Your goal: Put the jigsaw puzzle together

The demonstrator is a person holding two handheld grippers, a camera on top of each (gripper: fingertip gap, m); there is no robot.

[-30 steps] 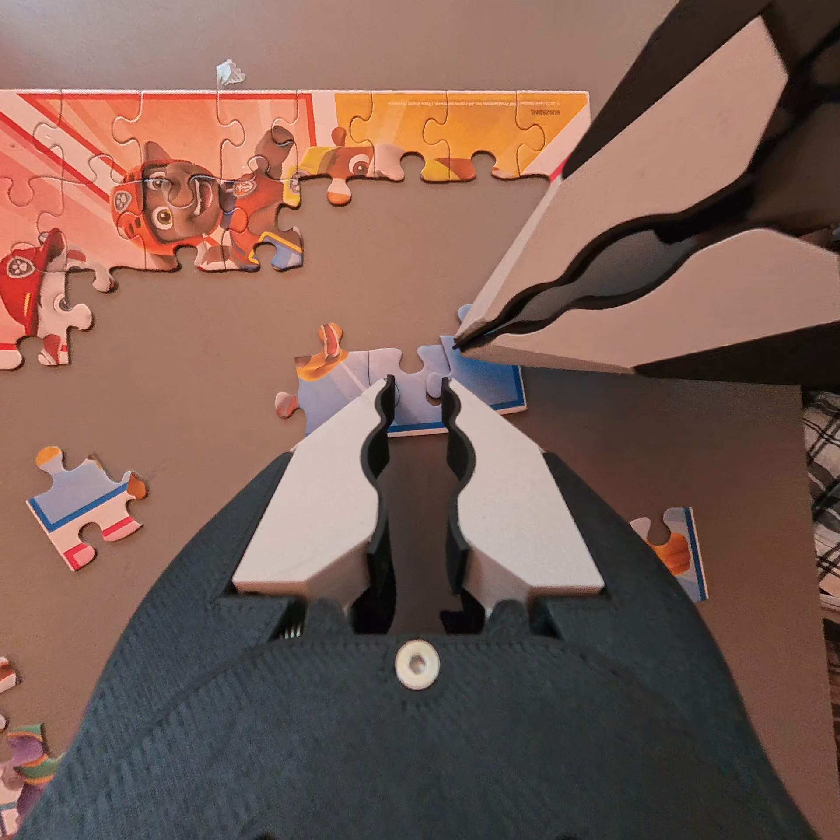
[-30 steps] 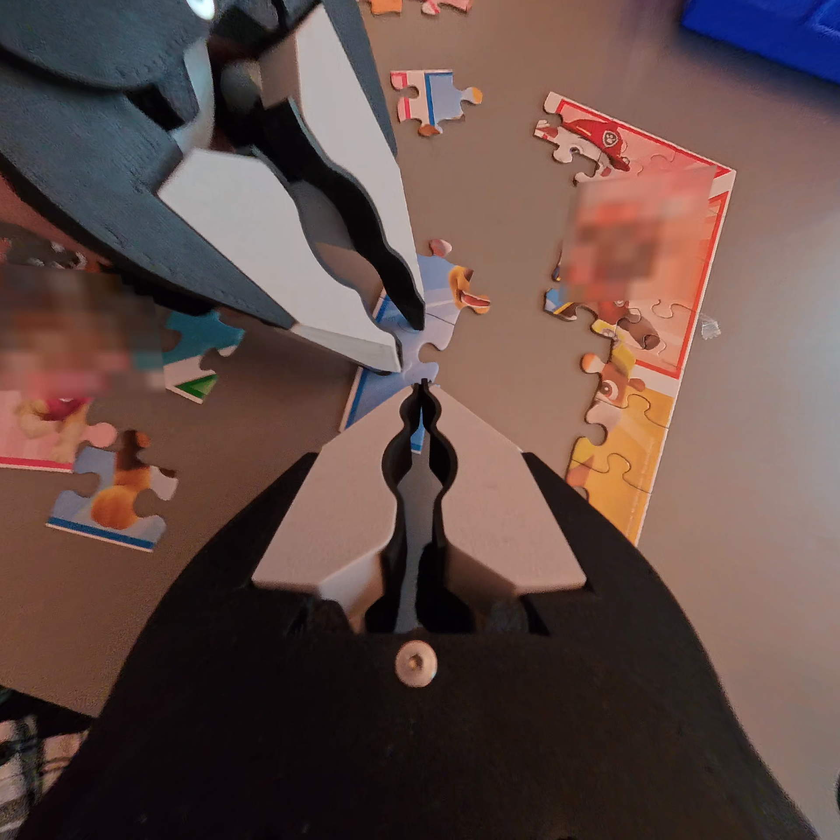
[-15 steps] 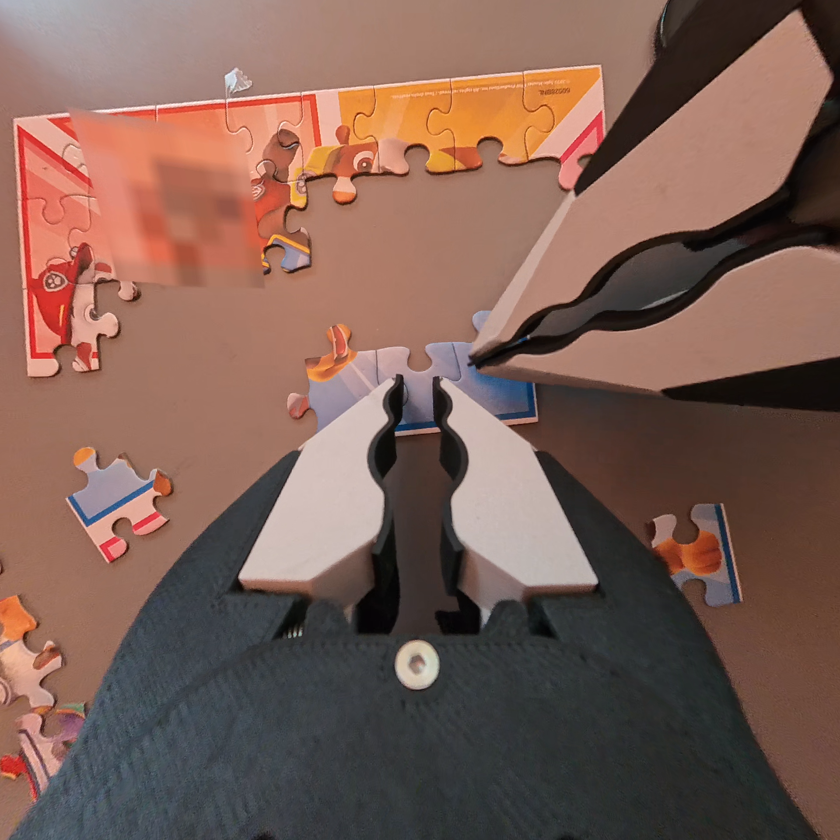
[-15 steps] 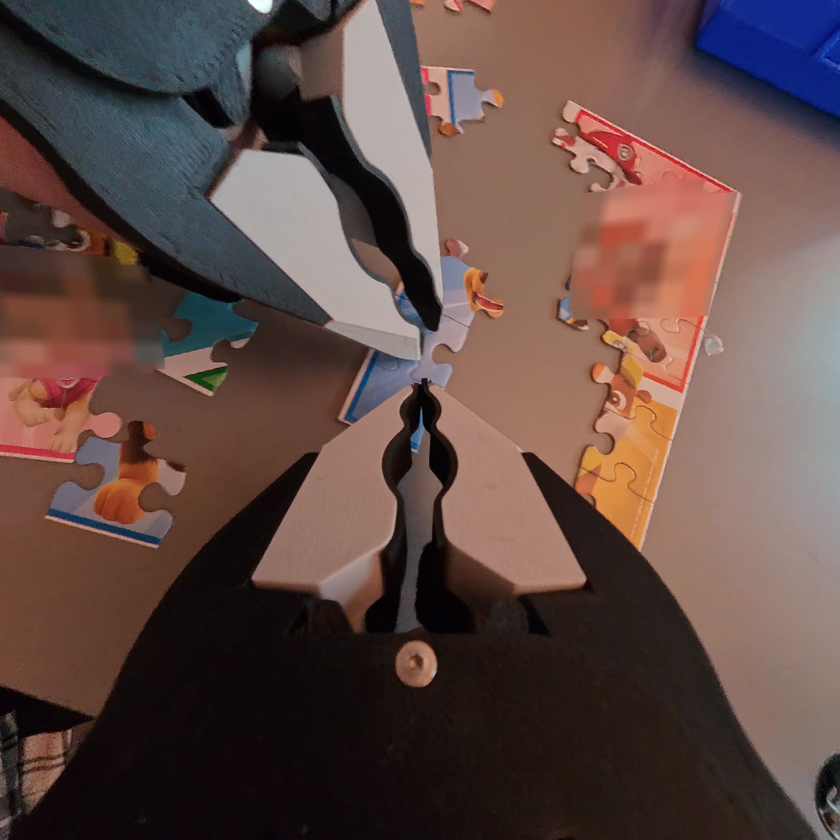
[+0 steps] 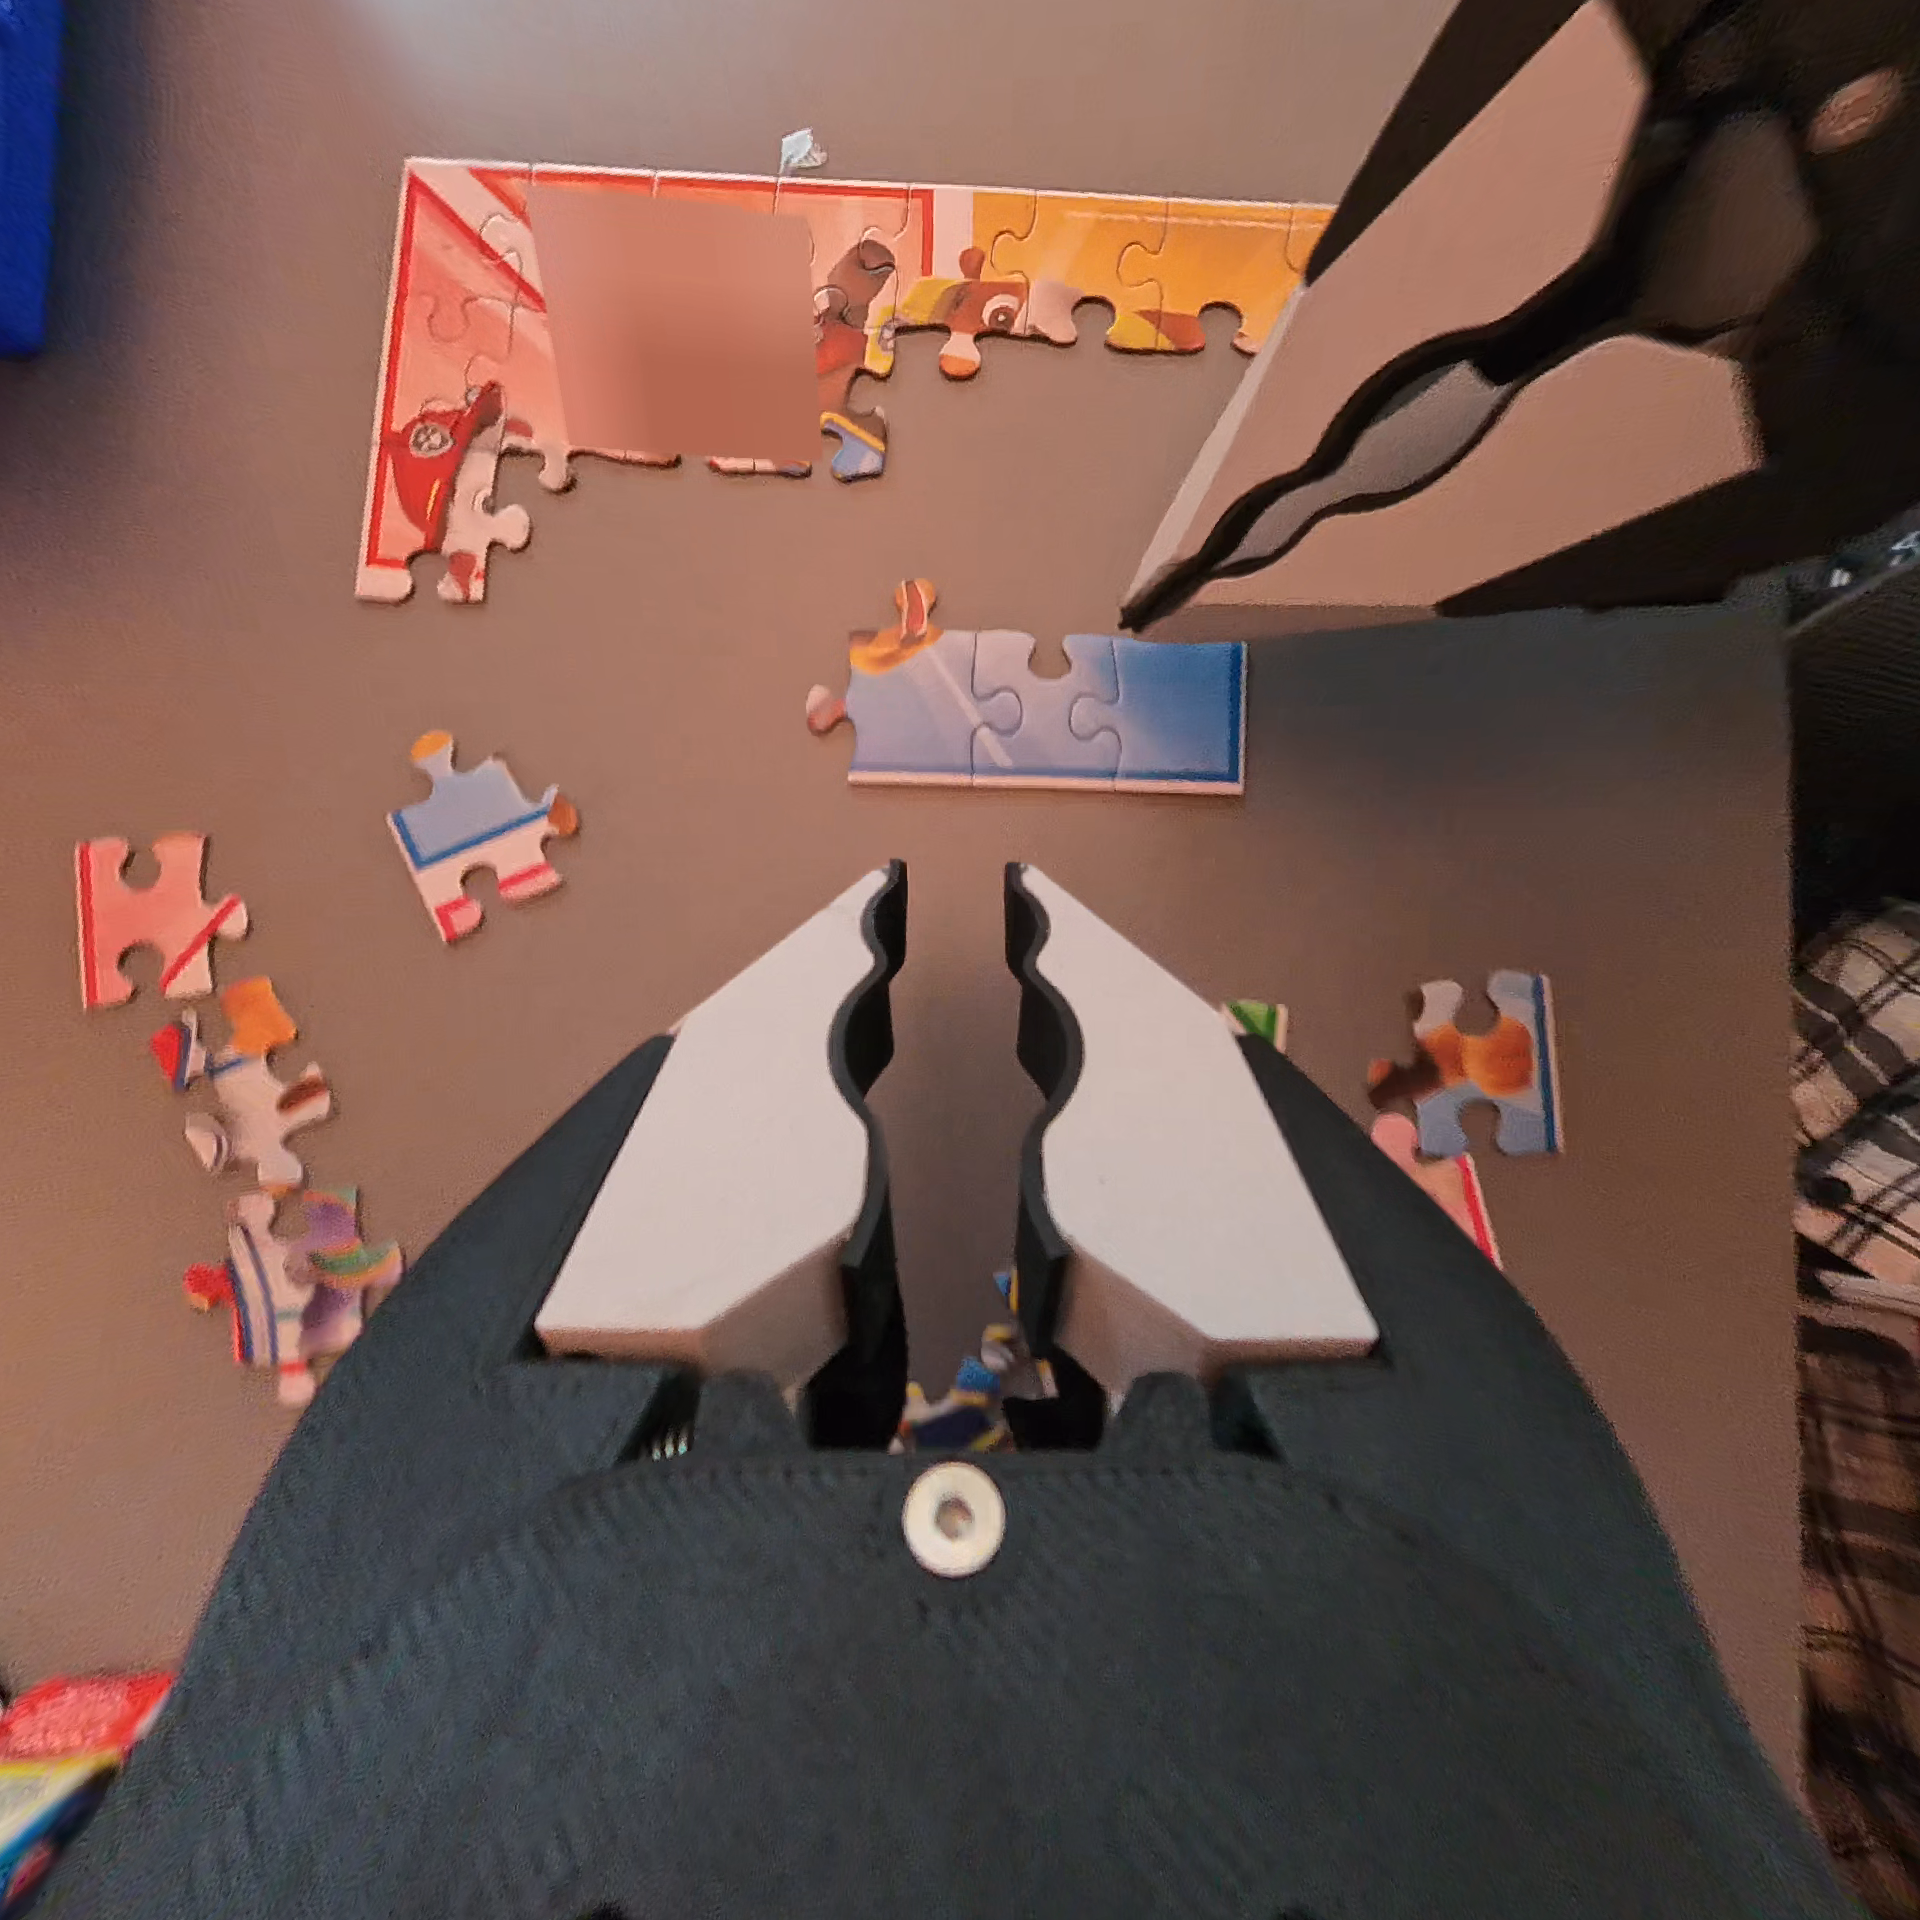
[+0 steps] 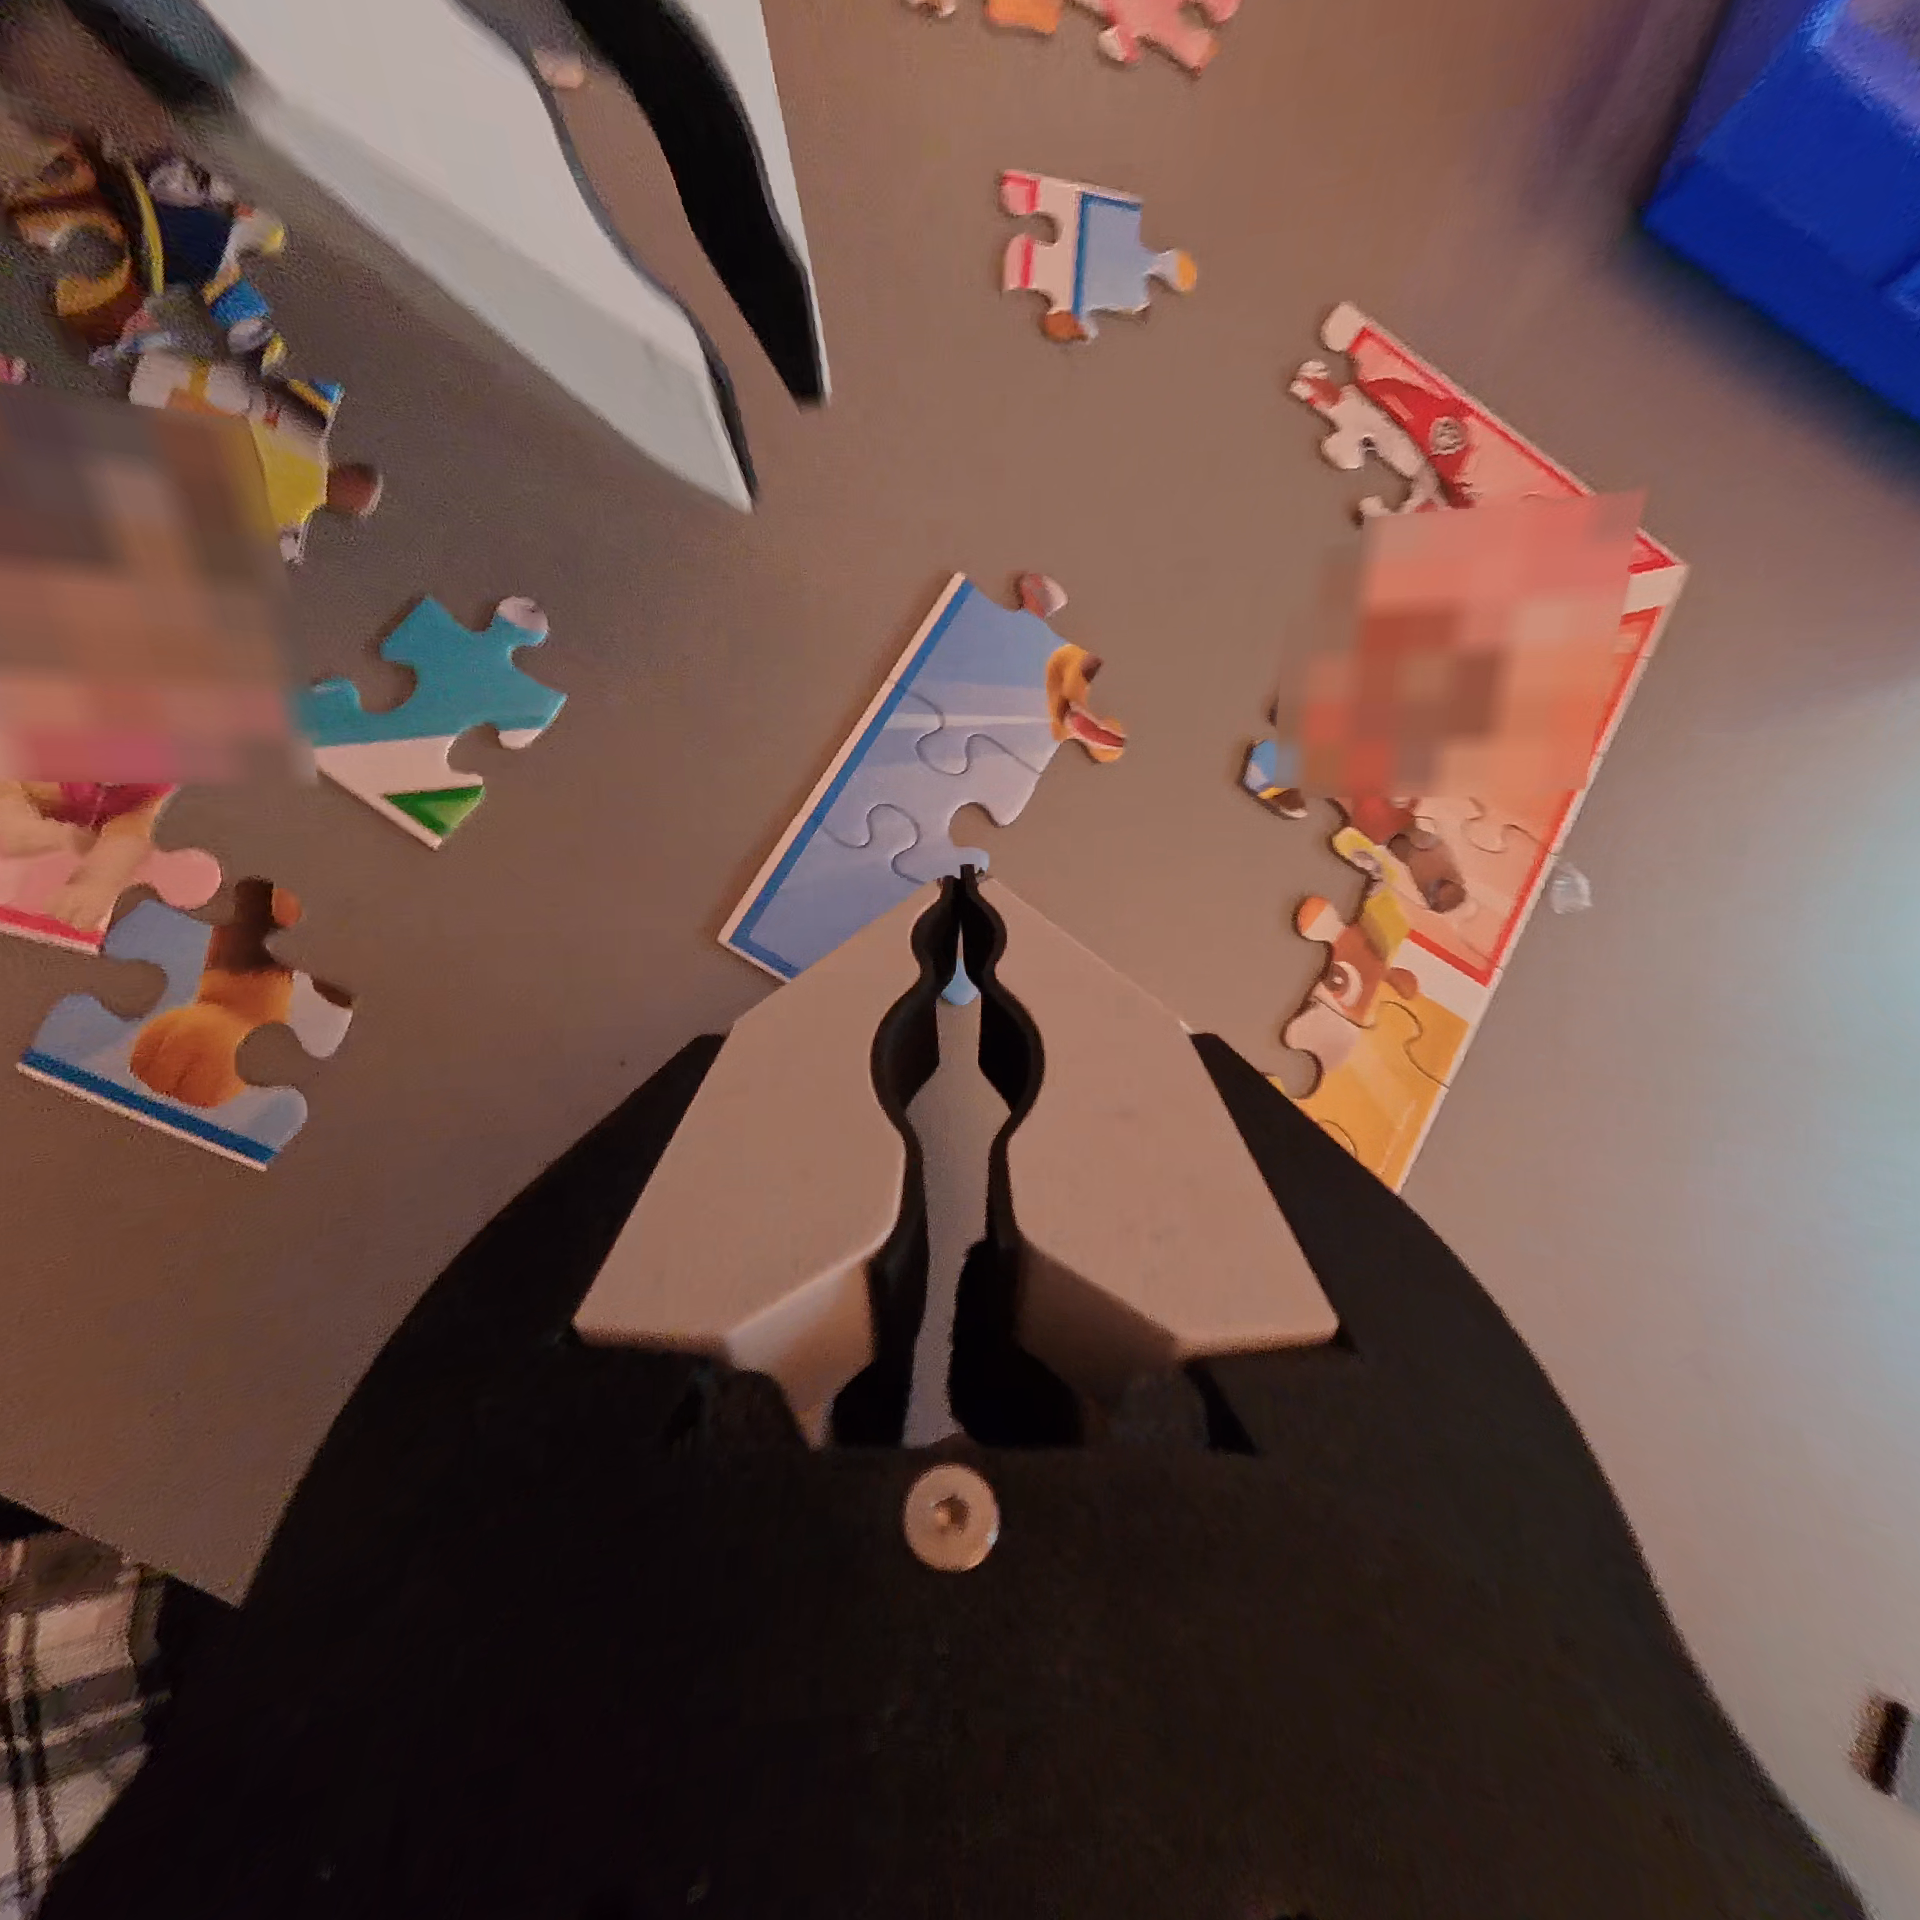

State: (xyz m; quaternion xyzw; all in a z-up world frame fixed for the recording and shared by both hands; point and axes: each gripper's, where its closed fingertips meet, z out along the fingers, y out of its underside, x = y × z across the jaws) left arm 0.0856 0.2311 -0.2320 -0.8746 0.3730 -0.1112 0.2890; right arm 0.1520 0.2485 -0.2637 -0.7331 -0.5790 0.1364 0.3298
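The left gripper [image 5: 954, 868] hangs above the brown table [image 5: 675, 665] with its jaws parted and nothing between them, its tips just short of the near edge of a blue strip [image 5: 1044, 712] of three joined pieces. That strip lies flat and apart from the rest, its straight white border facing the left gripper and its knobs pointing toward the big assembled section [image 5: 852, 281]. Bare table runs between the strip and that section.

The right gripper [image 6: 962, 878] has its jaws pressed together at the tips, which sit at the corner end of the blue strip [image 6: 914, 769]; whether they pinch its edge cannot be told.

The assembled section forms an L: a red block at one end and an orange row along the far straight border, with a ragged inner edge of knobs and notches.

Loose pieces lie scattered on both sides: a blue and white piece [image 5: 478, 836], a red piece [image 5: 151, 914], a teal piece [image 6: 436, 717] and a dog piece [image 6: 197, 1029] near the table's edge. A blue box [image 6: 1808, 208] sits at the far corner.
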